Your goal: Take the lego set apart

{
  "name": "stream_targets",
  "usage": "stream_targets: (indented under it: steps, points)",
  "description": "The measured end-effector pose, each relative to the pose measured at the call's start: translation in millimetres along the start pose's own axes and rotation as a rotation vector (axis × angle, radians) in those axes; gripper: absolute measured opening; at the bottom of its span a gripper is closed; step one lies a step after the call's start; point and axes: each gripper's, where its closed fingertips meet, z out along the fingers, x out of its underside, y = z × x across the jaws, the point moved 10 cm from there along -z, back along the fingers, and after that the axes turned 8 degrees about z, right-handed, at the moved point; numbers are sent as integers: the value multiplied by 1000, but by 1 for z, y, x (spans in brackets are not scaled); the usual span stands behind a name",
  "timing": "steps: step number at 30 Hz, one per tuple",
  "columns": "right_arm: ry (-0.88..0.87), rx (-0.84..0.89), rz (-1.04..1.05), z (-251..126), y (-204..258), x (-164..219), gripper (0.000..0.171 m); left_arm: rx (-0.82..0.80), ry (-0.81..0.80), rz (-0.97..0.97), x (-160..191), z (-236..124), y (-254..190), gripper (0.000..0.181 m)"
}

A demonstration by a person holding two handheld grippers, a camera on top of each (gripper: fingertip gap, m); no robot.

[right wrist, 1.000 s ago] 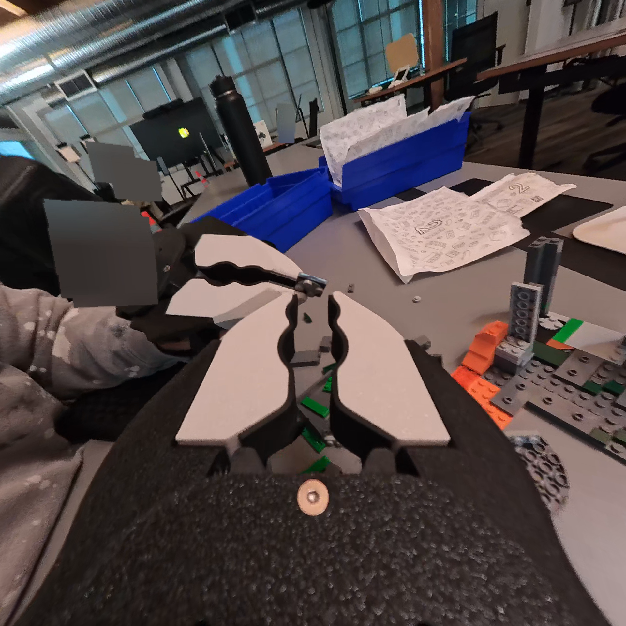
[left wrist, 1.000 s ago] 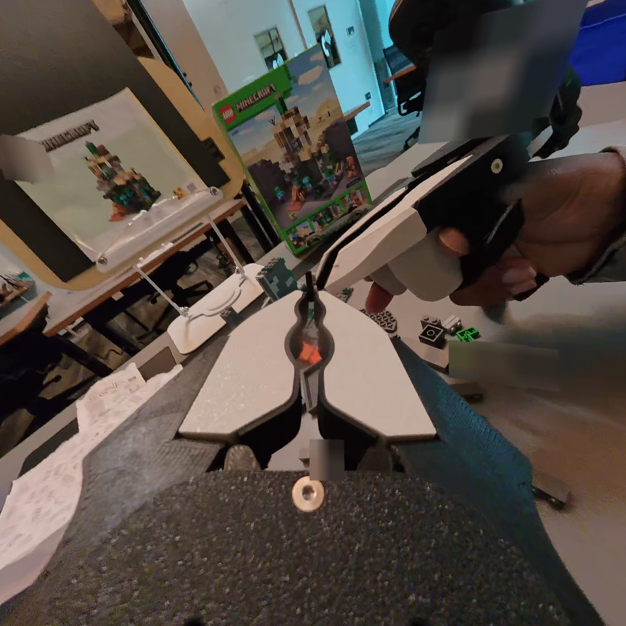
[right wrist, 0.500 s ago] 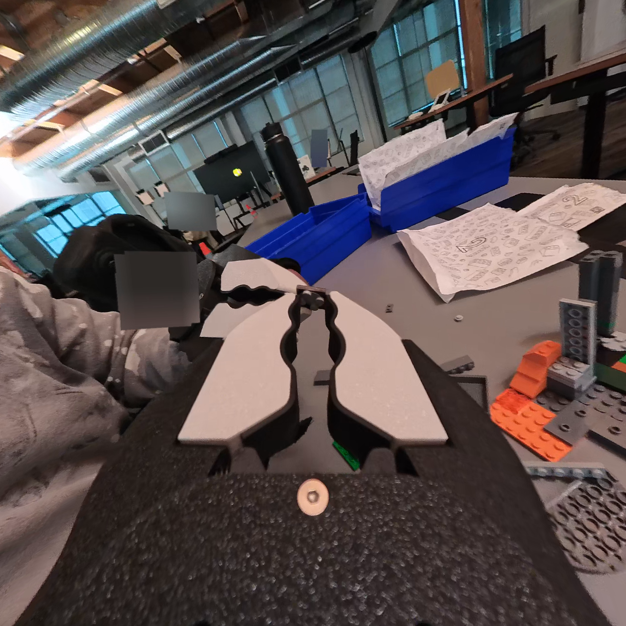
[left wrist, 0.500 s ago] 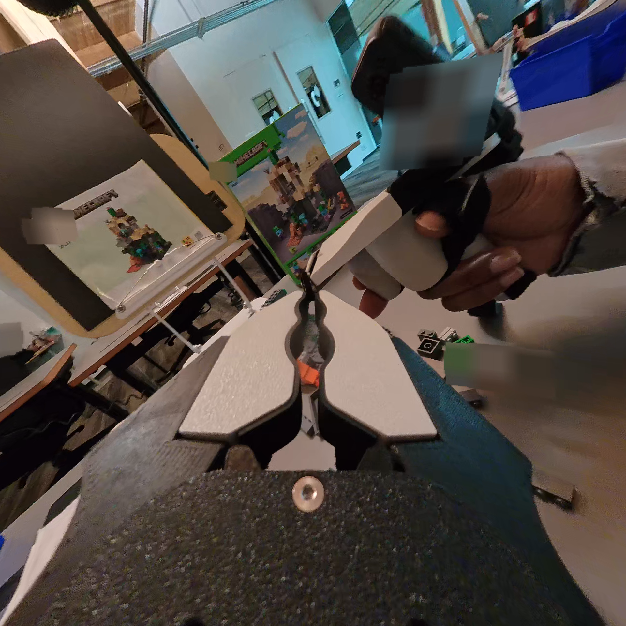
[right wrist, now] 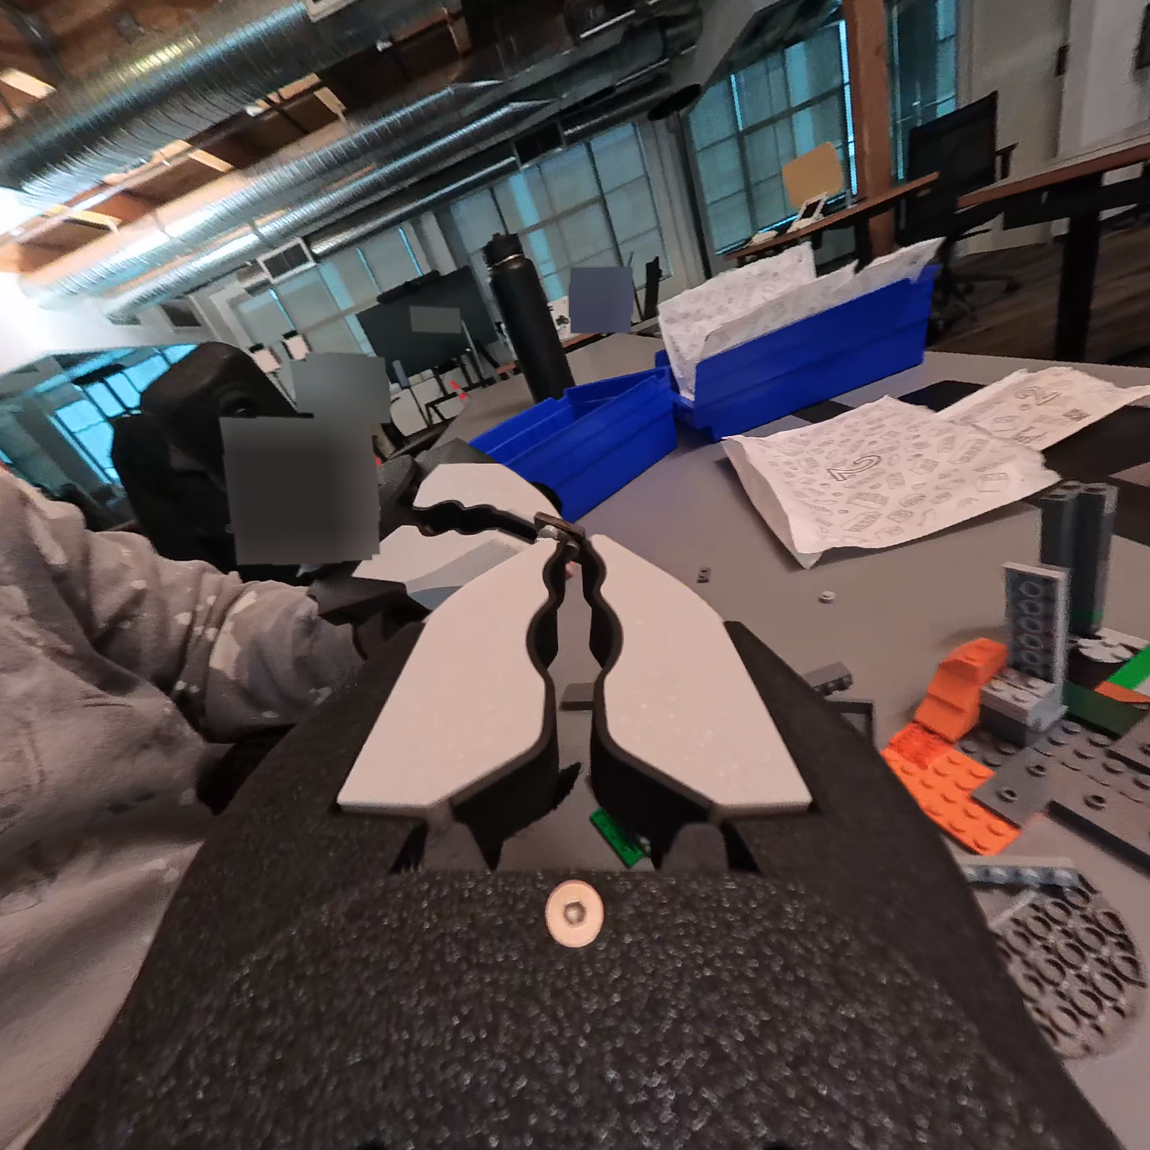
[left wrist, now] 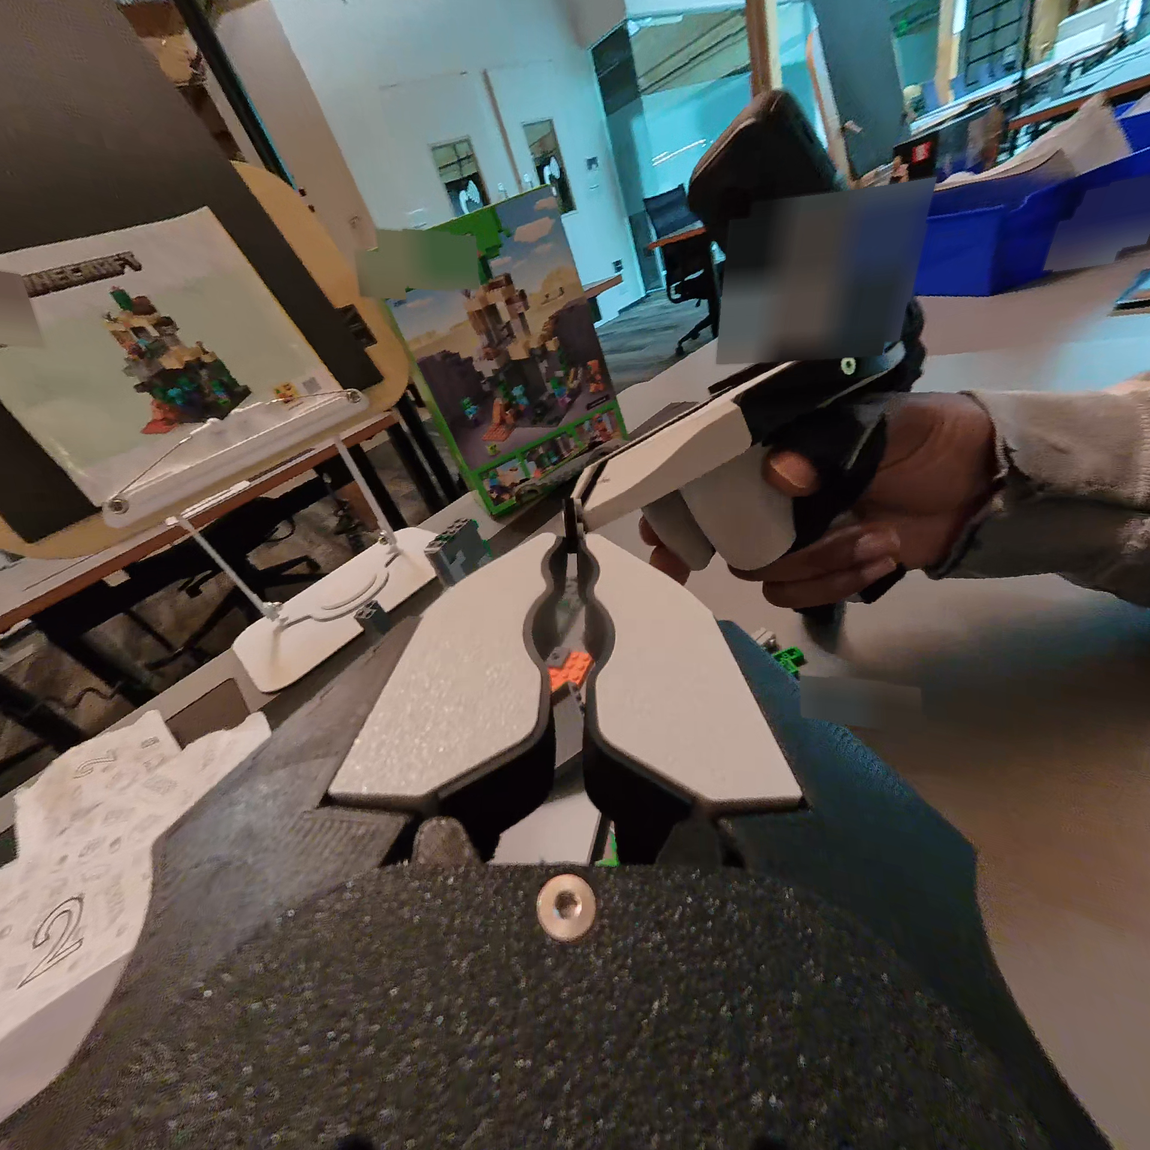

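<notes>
My left gripper (left wrist: 572,540) is shut on a small dark grey lego piece (left wrist: 569,516), seen edge on at its tips and held above the table. My right gripper (left wrist: 582,498) comes in from the right, and its tips meet that piece. In the right wrist view my right gripper (right wrist: 569,546) is shut on the same grey piece (right wrist: 560,532), which my left gripper (right wrist: 538,529) holds from the left. The partly built set lies at the right: orange bricks (right wrist: 952,684), a grey studded plate (right wrist: 1089,765), an upright grey plate (right wrist: 1033,616).
Blue bins (right wrist: 809,367) and a black bottle (right wrist: 529,336) stand at the back of the grey table (right wrist: 715,535). Printed paper bags (right wrist: 883,485) lie near them. The set's box (left wrist: 516,373) and a booklet on a stand (left wrist: 155,361) are beyond the left gripper. A round perforated grey piece (right wrist: 1070,958) lies nearby. Left and right tips are no more than a few centimetres apart. The right tips stand about 15 cm off the upright grey plate (right wrist: 1033,616).
My right gripper was open beside the left one. It has closed on the grey piece held by the left gripper. Both grippers have tilted upward.
</notes>
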Motion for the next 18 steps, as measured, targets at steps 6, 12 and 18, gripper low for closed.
stream_targets:
  steps: [6,12,18]
  points:
    - [-7,78,-73,4,4,-1,4,-61,39,41,-1,1,-1,3]
    - [-1,150,-141,7,8,-1,4,-120,80,45,-3,3,-4,3]
    - [11,287,-222,16,14,-1,3,-181,127,20,-2,4,-2,3]
